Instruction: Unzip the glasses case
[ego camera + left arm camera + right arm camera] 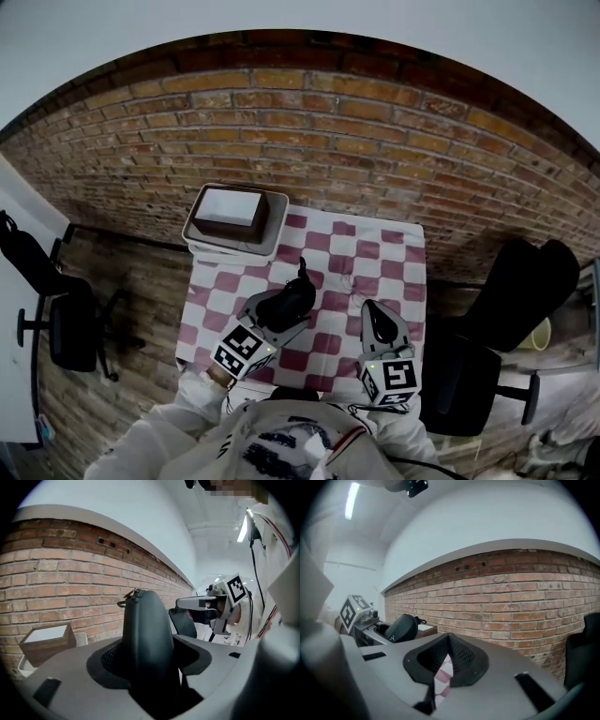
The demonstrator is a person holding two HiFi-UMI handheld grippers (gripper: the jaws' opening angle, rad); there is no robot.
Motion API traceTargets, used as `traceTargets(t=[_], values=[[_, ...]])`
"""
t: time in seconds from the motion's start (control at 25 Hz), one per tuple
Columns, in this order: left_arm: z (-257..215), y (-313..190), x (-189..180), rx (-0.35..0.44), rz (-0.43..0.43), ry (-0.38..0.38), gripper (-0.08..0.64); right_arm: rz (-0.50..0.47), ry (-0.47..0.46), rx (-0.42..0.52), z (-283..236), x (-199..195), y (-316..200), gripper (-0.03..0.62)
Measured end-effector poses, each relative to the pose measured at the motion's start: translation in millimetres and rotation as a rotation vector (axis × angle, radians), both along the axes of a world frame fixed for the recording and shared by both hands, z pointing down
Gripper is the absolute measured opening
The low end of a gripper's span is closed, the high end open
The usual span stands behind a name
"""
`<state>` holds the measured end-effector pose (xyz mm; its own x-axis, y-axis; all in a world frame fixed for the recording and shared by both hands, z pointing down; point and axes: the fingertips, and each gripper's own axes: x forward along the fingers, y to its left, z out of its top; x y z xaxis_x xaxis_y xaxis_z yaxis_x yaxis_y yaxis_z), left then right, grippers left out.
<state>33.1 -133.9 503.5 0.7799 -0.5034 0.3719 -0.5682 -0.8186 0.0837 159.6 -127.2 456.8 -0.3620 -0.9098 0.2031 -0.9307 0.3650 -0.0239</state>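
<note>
- The tabletop (380,251), under a pink-and-white checked cloth, stands against a brick wall. A wooden box (228,226) sits at its far left corner.
- The left gripper (267,326) is clamped on the near end of the glasses case (147,634). It carries the case, apparently clear of the cloth, over the near half of the tabletop, toward the left edge.
- The right gripper (377,319) hovers beside it, nearer the right edge. Its jaws are pressed together with nothing between them, only the cloth showing below.
- The case is a dark, smooth, rounded shell. I'd guess it is light and fairly stiff, so it should bear a firm squeeze, though the curved sides could slip under a pull. Holding it low across the body, as now, leaves the zip seam free.
- Its long axis runs along the left gripper's own line, pointing toward the far edge and the wall, with the narrow edge upward.
- The zipper pull (127,598) sticks out at the far tip. That looks like the place for the right gripper to pinch.
</note>
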Motion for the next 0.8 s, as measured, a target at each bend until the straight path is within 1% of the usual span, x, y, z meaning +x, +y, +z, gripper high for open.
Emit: traceTargets(t=[0.08, 0.2, 0.36, 0.48, 0.56, 0.68, 0.8], values=[[-14.3, 0.1, -1.1, 0.021, -0.046, 0.054, 0.284, 0.01, -0.066, 0.003, -8.9, 3.5, 3.0, 0.012], [-34.9, 0.5, -1.1, 0.054, -0.094, 0.115, 0.284, 0.028, -0.097, 0.017, -19.0, 7.7, 7.1, 0.012], [-50.8, 5.0, 2.1, 0.094, -0.113, 0.141, 0.284, 0.046, -0.118, 0.039, -27.7, 13.5, 13.0, 0.012], [-59.2, 5.9, 3.3, 0.135, -0.136, 0.14, 0.284, 0.051, -0.13, 0.059, -35.1, 16.5, 15.9, 0.012], [-63.6, 3.8, 0.8, 0.144, -0.175, 0.157, 0.284, 0.053, -0.133, 0.068, -37.8, 18.0, 17.1, 0.012], [-70.9, -0.1, -5.2, 0.15, -0.247, 0.206, 0.284, 0.053, -0.141, 0.074, -40.1, 17.8, 18.2, 0.012], [-78.9, -3.1, -10.0, 0.188, -0.283, 0.214, 0.284, 0.04, -0.145, 0.081, -42.0, 14.5, 18.8, 0.012]])
